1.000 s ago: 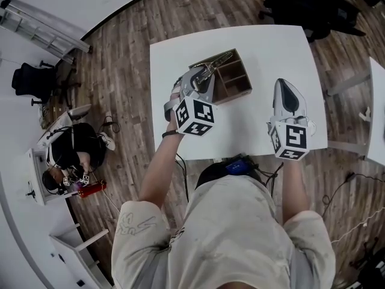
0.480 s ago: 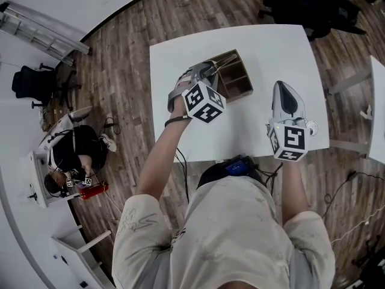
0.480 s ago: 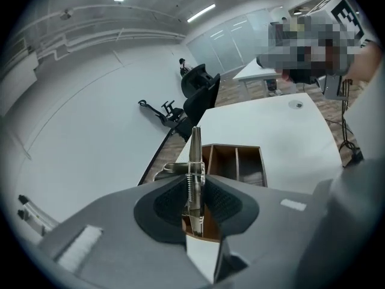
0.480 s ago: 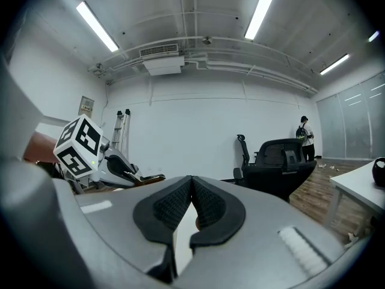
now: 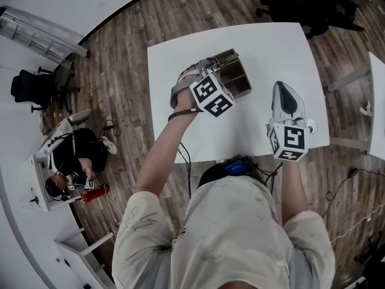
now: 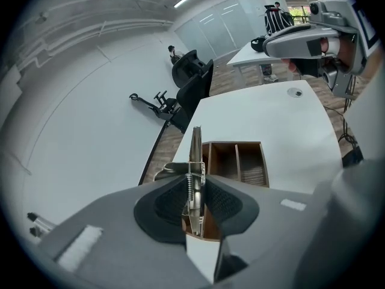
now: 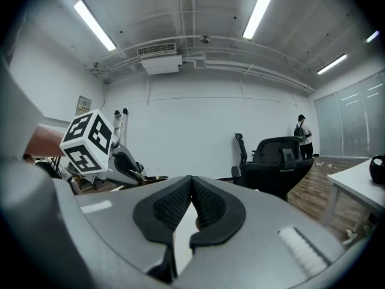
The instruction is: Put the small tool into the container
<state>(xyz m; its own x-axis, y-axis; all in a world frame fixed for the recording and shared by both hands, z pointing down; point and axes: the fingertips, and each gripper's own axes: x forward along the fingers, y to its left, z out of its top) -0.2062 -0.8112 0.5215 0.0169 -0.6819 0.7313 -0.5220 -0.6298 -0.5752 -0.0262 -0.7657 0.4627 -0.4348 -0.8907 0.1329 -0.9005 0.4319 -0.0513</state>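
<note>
The small tool [image 6: 195, 156] is a thin metal piece with a spring, standing on edge between the pads of my left gripper [image 6: 195, 188], which is shut on it. That gripper [image 5: 204, 70] hangs over the near left end of the container [image 5: 239, 80], an open wooden box [image 6: 242, 163] with several compartments on the white table [image 5: 274, 47]. The tool's tip points over the box's left compartment. My right gripper [image 5: 285, 95] is held above the table's right front part, shut, with nothing between its pads [image 7: 191, 184].
A small round object [image 6: 295, 92] lies on the table's far end. Black office chairs [image 6: 191, 83] stand beyond the table. Another white table [image 5: 378, 107] is at the right. A person sits at a low desk [image 5: 60, 161] on the wood floor at left.
My left gripper has moved forward with the tool, from beside the box's near left corner to over it, and its marker cube has turned. The right gripper has stayed put.
</note>
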